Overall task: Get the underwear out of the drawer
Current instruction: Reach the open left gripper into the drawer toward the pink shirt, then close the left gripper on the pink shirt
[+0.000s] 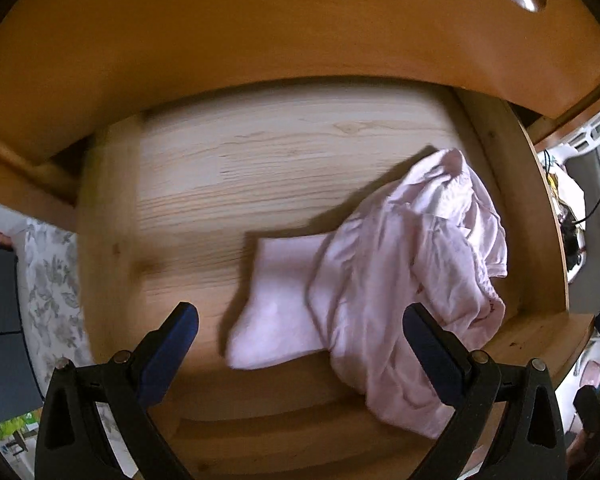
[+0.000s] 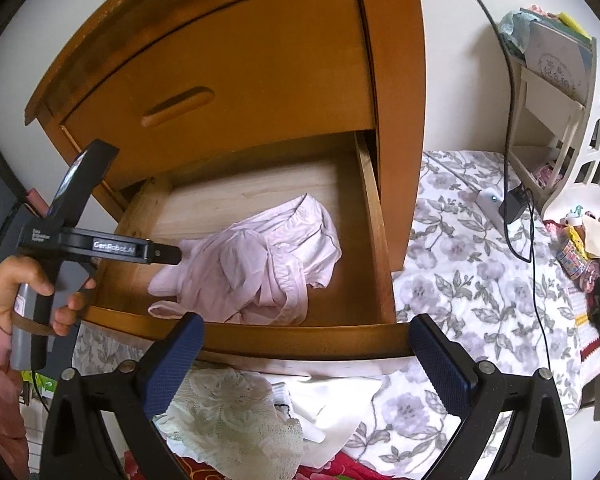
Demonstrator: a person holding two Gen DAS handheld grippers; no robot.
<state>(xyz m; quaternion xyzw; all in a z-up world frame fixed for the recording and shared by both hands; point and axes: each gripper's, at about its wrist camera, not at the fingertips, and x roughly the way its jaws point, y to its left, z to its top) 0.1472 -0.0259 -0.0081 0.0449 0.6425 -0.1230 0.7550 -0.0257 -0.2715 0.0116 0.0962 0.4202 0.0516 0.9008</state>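
The left wrist camera looks steeply down from close above into the open drawer (image 1: 112, 216), past its own fingers; the right wrist camera sits farther back, outside the drawer front (image 2: 300, 340), facing the cabinet (image 2: 396, 80) obliquely downward; both views share the drawer floor and the pink underwear (image 1: 400, 264) (image 2: 260, 264).

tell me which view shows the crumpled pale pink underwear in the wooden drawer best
The right wrist view: the whole crumpled pale pink underwear lies unobstructed in the open wooden drawer. The left wrist view is closer but blurred, and the left gripper finger covers part of it.
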